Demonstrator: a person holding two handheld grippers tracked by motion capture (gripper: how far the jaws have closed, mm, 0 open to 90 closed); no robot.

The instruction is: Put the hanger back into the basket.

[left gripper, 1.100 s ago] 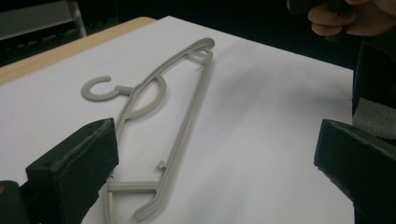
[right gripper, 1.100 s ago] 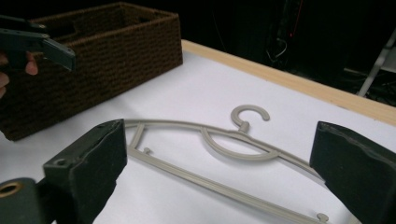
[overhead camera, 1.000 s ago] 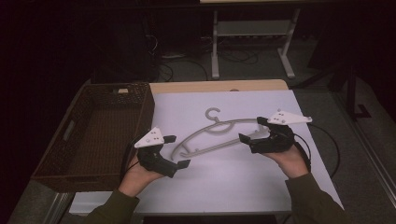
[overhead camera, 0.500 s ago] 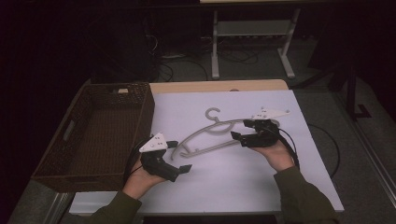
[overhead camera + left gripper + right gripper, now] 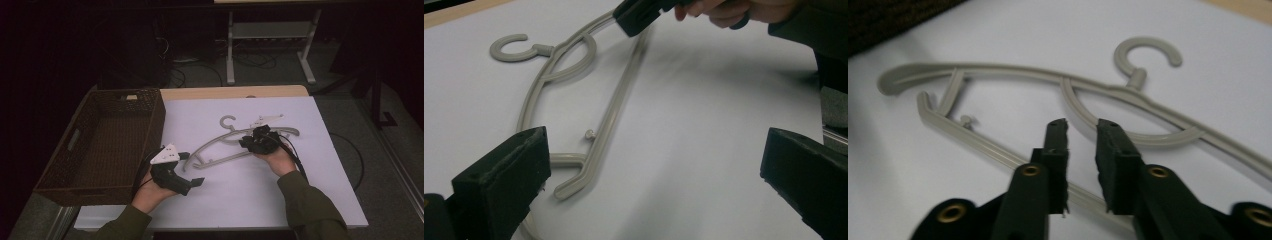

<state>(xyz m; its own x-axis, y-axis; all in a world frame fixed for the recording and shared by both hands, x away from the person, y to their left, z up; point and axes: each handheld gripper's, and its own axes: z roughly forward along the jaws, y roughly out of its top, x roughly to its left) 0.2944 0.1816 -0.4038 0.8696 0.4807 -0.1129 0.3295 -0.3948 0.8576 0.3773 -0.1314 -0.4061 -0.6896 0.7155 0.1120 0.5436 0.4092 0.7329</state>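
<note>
A grey plastic hanger (image 5: 220, 160) lies flat on the white table, its hook (image 5: 227, 122) pointing to the far side. My right gripper (image 5: 244, 142) hovers low over the hanger's middle, its jaws a narrow gap apart with nothing between them. In the right gripper view the gripper (image 5: 1082, 127) points at the hanger (image 5: 998, 72), and the lower bar runs beneath its jaws. My left gripper (image 5: 191, 169) stands wide open at the hanger's left end. The left gripper view has the hanger (image 5: 611, 112) ahead of the gripper (image 5: 654, 170) and the right gripper (image 5: 636, 15) at the top.
A dark wicker basket (image 5: 150, 95) stands along the table's left side, close to my left hand. The white table sheet (image 5: 260, 205) stretches bare in front of the hanger. Beyond the table's far edge are a metal stand (image 5: 270, 35) and cables on the floor.
My right gripper has moved left along the hanger toward its middle and tipped down over it. The left gripper has shifted only slightly. The hanger lies where it was.
</note>
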